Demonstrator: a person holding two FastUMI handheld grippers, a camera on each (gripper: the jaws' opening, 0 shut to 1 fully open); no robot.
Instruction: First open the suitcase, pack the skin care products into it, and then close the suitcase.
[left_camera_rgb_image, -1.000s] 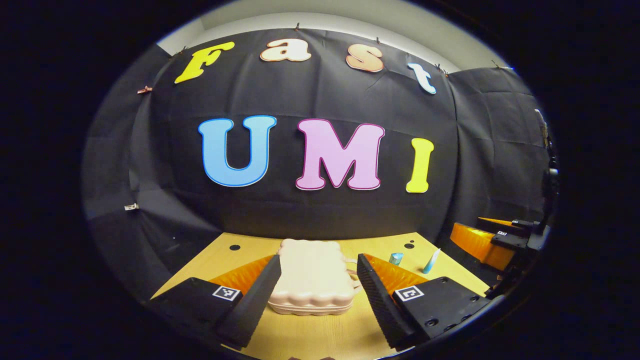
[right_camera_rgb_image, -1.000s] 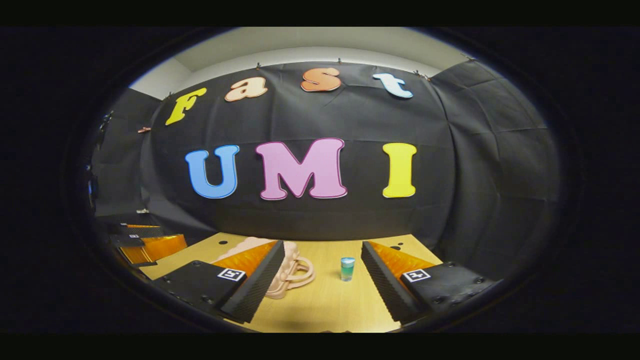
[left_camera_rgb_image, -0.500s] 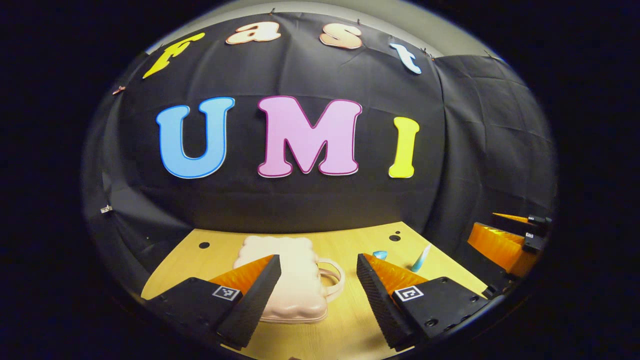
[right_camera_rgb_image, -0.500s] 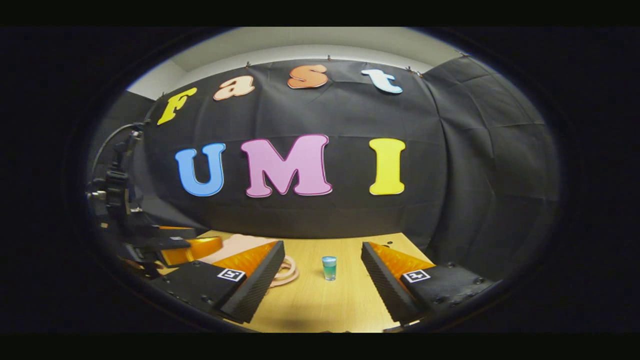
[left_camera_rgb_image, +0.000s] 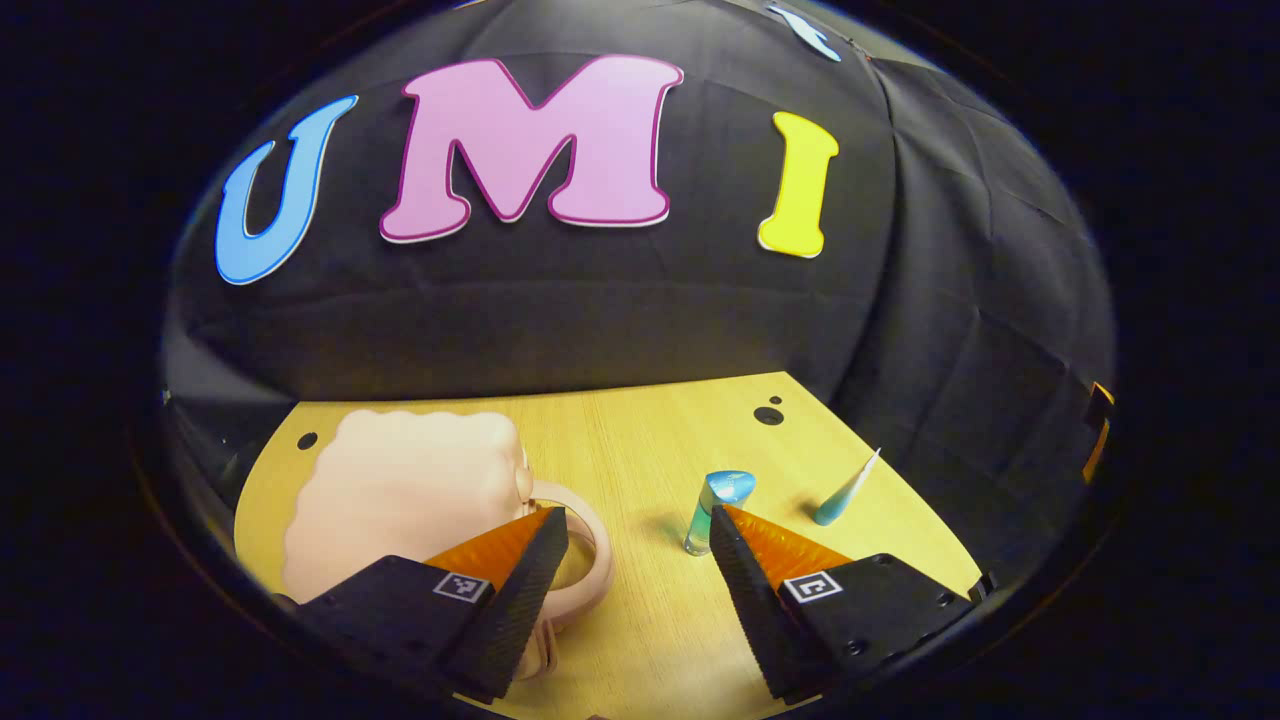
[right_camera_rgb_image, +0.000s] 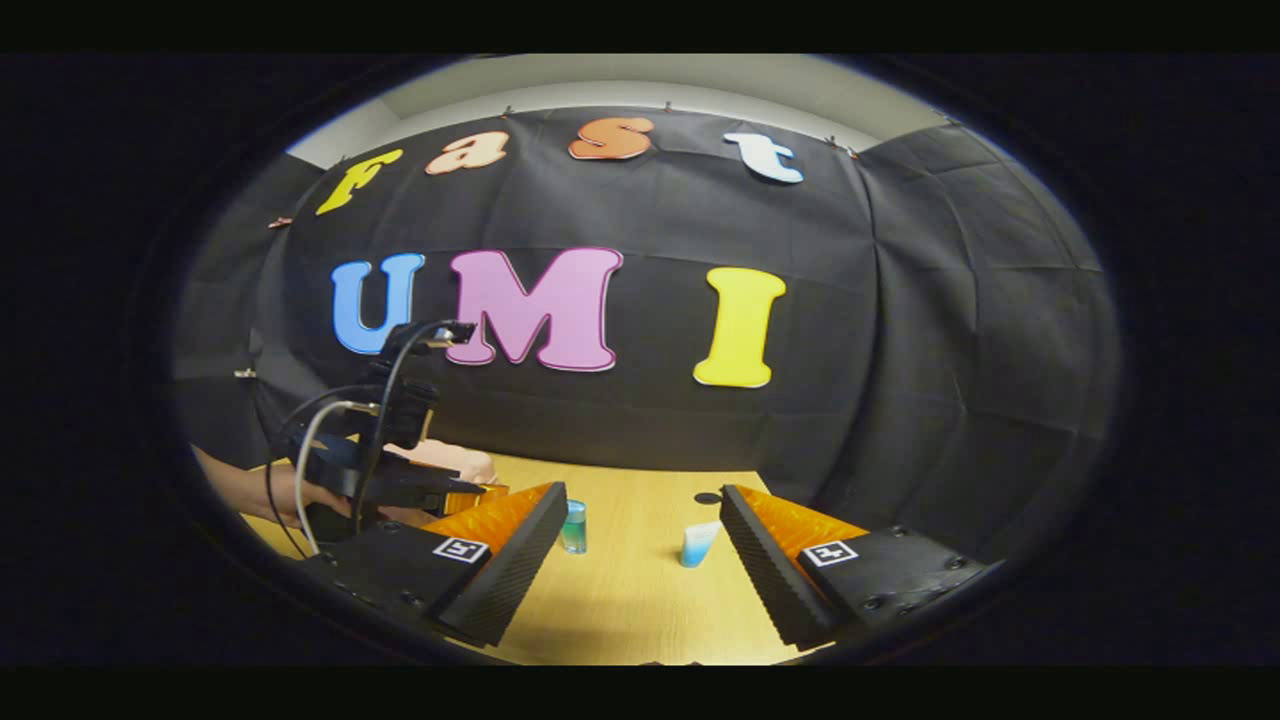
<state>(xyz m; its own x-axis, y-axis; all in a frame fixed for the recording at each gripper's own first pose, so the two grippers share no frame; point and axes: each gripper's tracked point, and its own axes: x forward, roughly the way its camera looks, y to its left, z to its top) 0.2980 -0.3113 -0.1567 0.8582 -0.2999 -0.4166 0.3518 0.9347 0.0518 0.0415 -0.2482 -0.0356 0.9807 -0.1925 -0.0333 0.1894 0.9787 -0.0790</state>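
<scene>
A closed pale pink suitcase (left_camera_rgb_image: 400, 490) lies flat on the wooden table (left_camera_rgb_image: 640, 440), its loop handle (left_camera_rgb_image: 592, 545) pointing right. My left gripper (left_camera_rgb_image: 635, 520) hangs open just over that handle, with the left finger above the case's right end. A small blue-green bottle (left_camera_rgb_image: 712, 510) stands upright by the right fingertip. A light blue tube (left_camera_rgb_image: 845, 490) stands further right. In the right gripper view, my right gripper (right_camera_rgb_image: 642, 492) is open above the table, with the bottle (right_camera_rgb_image: 574, 527) and tube (right_camera_rgb_image: 697, 543) between its fingers but farther off. The left gripper (right_camera_rgb_image: 400, 480) and the hand holding it hide most of the suitcase (right_camera_rgb_image: 455, 460).
The black cloth wall (left_camera_rgb_image: 600, 320) rises right behind the table's far edge. Small dark holes (left_camera_rgb_image: 768, 413) mark the tabletop near the back right corner. A cable (right_camera_rgb_image: 310, 450) loops off the left gripper's body.
My left gripper has moved forward and to the right and tipped down, so the suitcase now sits to its left. My right gripper has swung right; the tube has come into its view.
</scene>
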